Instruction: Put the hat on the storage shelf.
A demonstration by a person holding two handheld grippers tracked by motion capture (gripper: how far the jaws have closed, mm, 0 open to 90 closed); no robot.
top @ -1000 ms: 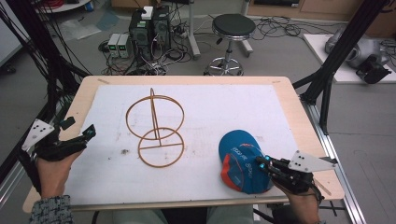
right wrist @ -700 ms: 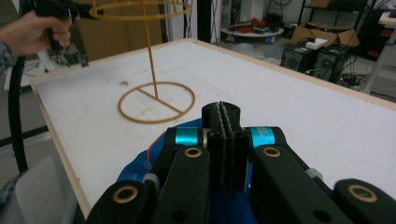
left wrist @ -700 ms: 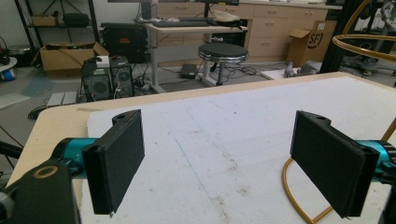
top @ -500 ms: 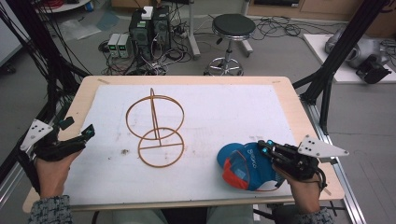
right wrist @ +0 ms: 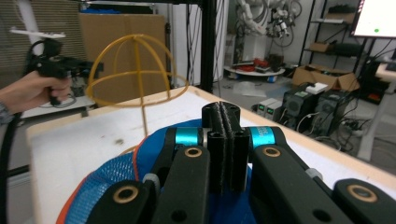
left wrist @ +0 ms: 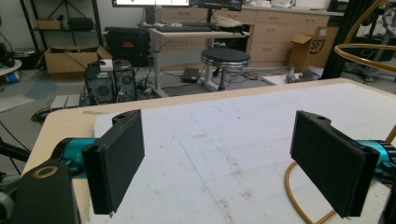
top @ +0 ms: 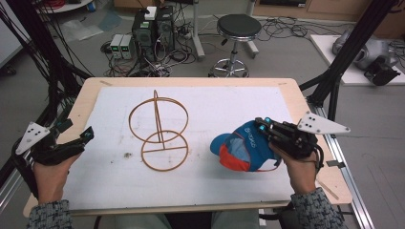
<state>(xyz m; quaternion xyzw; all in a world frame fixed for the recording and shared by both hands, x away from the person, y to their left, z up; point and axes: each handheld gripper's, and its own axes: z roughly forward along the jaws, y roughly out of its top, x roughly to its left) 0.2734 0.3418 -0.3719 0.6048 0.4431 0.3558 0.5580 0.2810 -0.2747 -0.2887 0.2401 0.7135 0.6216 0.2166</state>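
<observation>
A blue cap with orange trim is at the right of the white sheet, tipped on its side. My right gripper is shut on the cap's edge; in the right gripper view the jaws press together above the blue mesh cap. A golden wire stand, with a round base and an upright hoop, sits at the sheet's middle. My left gripper is held open at the table's left edge, away from the stand. In the left gripper view nothing lies between the pads, and the wire stand is at the right.
The wooden table carries a white sheet. A black stool and computer cases stand on the floor beyond the far edge. Black frame posts rise at the right and left corners.
My right gripper has swung the cap up and slightly away from the front edge, tipping it onto its side. The left gripper has stayed put.
</observation>
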